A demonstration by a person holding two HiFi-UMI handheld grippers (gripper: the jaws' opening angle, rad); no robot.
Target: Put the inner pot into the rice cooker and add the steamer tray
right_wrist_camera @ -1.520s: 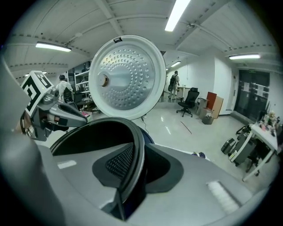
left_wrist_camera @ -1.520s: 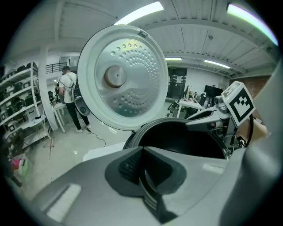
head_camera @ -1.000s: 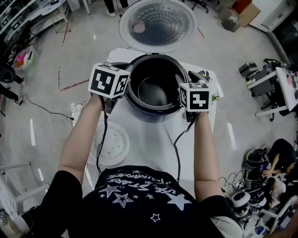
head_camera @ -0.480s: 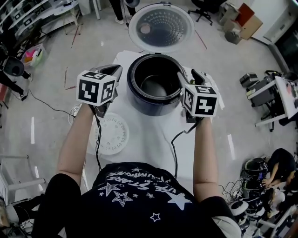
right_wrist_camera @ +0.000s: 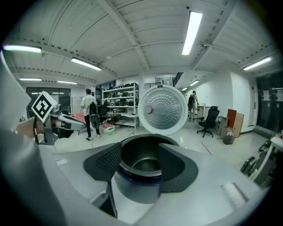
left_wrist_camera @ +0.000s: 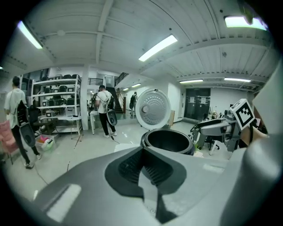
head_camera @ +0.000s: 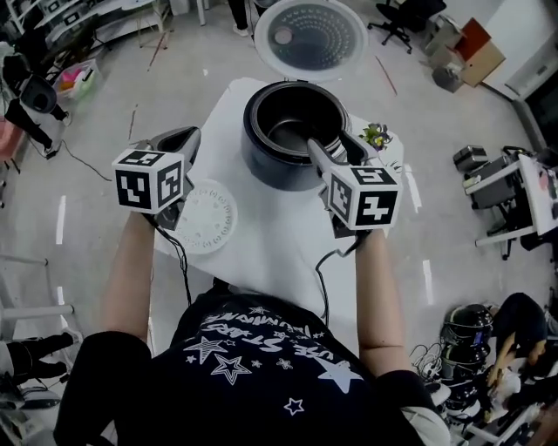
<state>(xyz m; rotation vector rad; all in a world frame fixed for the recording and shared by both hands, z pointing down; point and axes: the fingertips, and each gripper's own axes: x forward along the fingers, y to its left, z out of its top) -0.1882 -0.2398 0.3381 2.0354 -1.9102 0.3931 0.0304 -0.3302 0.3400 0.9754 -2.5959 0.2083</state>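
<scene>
The dark rice cooker (head_camera: 261, 161) stands at the far end of the white table (head_camera: 270, 253), its round lid (head_camera: 309, 37) swung up behind it. The inner pot (head_camera: 292, 131) sits inside it. The white perforated steamer tray (head_camera: 209, 219) lies flat on the table's left side. My left gripper (head_camera: 179, 139) hovers over the tray's far left edge, jaws together and empty. My right gripper (head_camera: 336, 150) hangs just short of the cooker's near right rim. Its jaws have just been opening and stand apart with nothing between them; the cooker (right_wrist_camera: 141, 170) shows beyond them.
A small green plant (head_camera: 377, 135) sits on the table right of the cooker. Cables hang off the near table edge. People walk by shelves (left_wrist_camera: 62, 101) in the background. An office chair (head_camera: 405, 13), boxes and equipment stand on the floor around.
Both grippers drew back from the cooker's rim toward me and rose. The left one swung out to the left, over the tray's edge. The right one's jaws spread wider.
</scene>
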